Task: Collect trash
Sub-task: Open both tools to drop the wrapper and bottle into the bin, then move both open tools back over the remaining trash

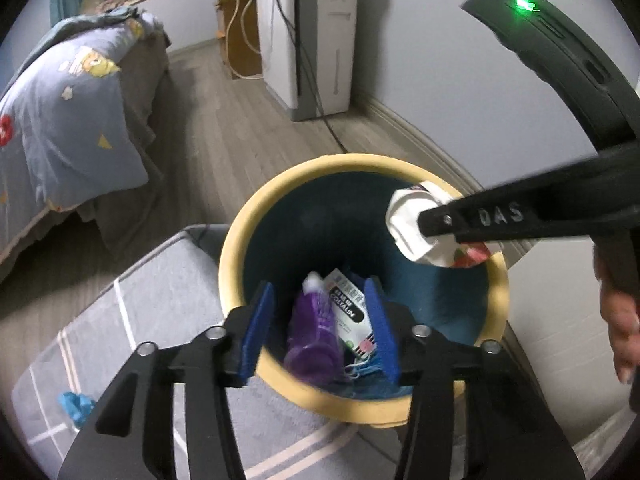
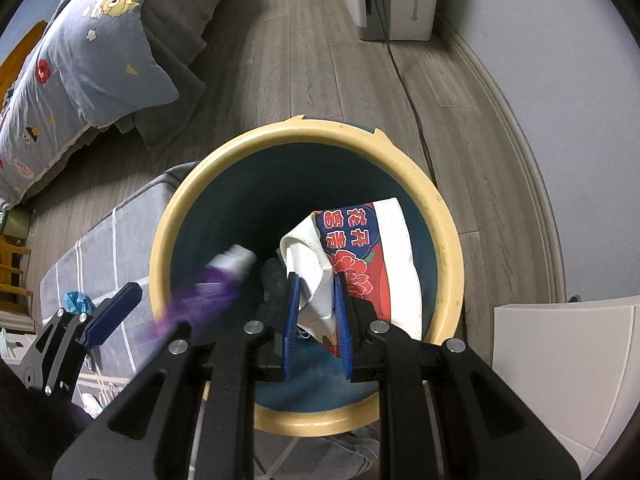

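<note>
A waste bin (image 1: 240,248) with a yellow rim and dark teal inside stands on the floor under both grippers. My left gripper (image 1: 320,328) hangs open over its near rim. A purple bottle (image 1: 312,332) with a white cap shows between the blue pads, untouched and down inside the bin. It is a blur in the right wrist view, purple bottle (image 2: 200,296). Beside it lie a white and black box (image 1: 348,308) and a blue mask (image 1: 368,372). My right gripper (image 2: 316,320) is shut on a crumpled white and red wrapper (image 2: 360,252) above the bin (image 2: 444,216).
A bed with a blue quilt (image 1: 60,120) stands to the left and a grey rug (image 1: 120,320) lies beside the bin, with a crumpled blue scrap (image 1: 74,404) on it. A white appliance (image 1: 316,40) and its cable are by the far wall. A white box (image 2: 560,380) is near right.
</note>
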